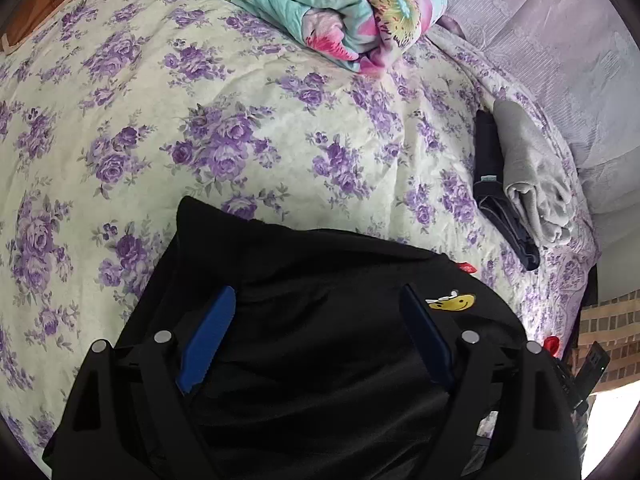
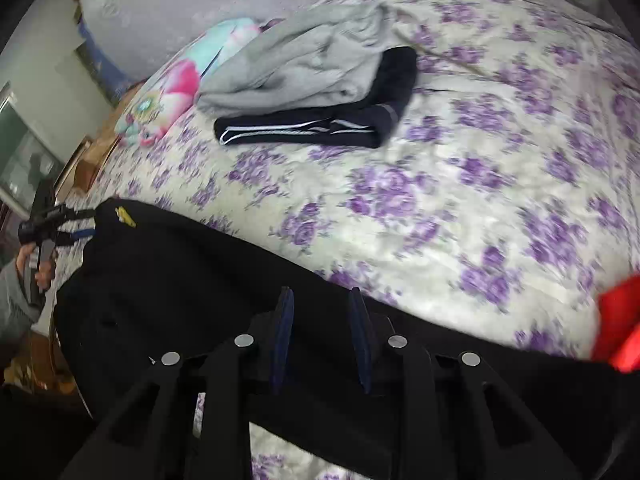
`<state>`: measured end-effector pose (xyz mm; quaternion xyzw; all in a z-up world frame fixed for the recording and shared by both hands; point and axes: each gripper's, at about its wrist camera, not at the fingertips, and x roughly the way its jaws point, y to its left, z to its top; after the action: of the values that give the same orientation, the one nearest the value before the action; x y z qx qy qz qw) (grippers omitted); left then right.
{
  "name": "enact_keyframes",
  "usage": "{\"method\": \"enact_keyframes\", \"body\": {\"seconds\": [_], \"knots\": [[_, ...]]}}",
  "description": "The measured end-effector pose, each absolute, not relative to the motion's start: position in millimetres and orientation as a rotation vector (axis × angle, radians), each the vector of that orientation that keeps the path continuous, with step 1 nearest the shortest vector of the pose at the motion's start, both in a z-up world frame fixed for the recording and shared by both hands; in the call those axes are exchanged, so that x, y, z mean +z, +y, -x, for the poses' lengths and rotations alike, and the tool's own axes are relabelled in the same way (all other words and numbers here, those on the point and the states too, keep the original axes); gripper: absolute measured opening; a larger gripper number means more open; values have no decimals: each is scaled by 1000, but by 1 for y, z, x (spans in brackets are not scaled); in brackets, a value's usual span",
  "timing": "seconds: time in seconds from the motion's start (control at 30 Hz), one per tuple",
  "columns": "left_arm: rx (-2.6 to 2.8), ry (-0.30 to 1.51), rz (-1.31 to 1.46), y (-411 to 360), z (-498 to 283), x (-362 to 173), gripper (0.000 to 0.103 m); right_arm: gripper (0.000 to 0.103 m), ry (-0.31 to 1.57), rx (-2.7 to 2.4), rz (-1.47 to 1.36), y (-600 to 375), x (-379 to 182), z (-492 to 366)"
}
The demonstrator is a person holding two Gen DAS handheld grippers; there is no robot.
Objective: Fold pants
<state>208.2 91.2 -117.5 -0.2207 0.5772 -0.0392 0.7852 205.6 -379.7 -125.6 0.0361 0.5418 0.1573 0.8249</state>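
Note:
Black pants (image 1: 320, 280) with a yellow smiley patch (image 1: 452, 302) lie across the near side of the flowered bed. My left gripper (image 1: 318, 296) is open, its blue fingers (image 1: 208, 336) wide apart over the cloth. In the right wrist view the black pants (image 2: 180, 272) stretch from left to right along the bed's near edge. My right gripper (image 2: 322, 298) has its jaws partly closed with black cloth between them; whether they pinch it I cannot tell. The left gripper (image 2: 86, 222) shows at the pants' far left end, by the yellow patch (image 2: 126, 216).
A folded grey garment (image 2: 304, 64) and folded dark pants with white stripes (image 2: 316, 128) lie at the bed's far side; they also show in the left wrist view (image 1: 532, 176). A rolled colourful quilt (image 1: 320, 8) lies by the headboard. A red object (image 2: 620, 328) is at the right.

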Motion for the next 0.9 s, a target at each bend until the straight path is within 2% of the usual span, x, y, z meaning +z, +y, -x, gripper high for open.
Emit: {"method": "enact_keyframes", "body": {"seconds": [0.13, 0.3, 0.33, 0.37, 0.4, 0.47, 0.53, 0.6, 0.67, 0.83, 0.9], "knots": [[-51, 1256, 459, 90, -215, -127, 81, 29, 1196, 478, 133, -347, -148, -227], [6, 1212, 437, 89, -230, -128, 81, 29, 1236, 538, 255, -334, -163, -240], [17, 1207, 432, 89, -233, -128, 81, 25, 1229, 544, 270, -332, -161, -241], [27, 1201, 420, 87, -236, -128, 81, 11, 1226, 556, 278, -329, -160, -241], [37, 1194, 403, 86, -239, -128, 79, 7, 1223, 563, 285, -326, -159, -241], [55, 1182, 371, 83, -243, -128, 74, 5, 1216, 553, 315, -321, -156, -242], [72, 1169, 346, 84, -246, -128, 66, 5, 1188, 515, 310, -323, -149, -249], [86, 1157, 337, 88, -252, -128, 51, 5, 1149, 460, 248, -332, -141, -263], [85, 1154, 348, 92, -261, -129, 42, 5, 1143, 431, 202, -338, -138, -279], [89, 1143, 410, 101, -273, -124, 41, 6, 1201, 399, 256, -324, -162, -305], [76, 1121, 419, 104, -267, -115, 47, 10, 1234, 388, 247, -326, -171, -305]]}}
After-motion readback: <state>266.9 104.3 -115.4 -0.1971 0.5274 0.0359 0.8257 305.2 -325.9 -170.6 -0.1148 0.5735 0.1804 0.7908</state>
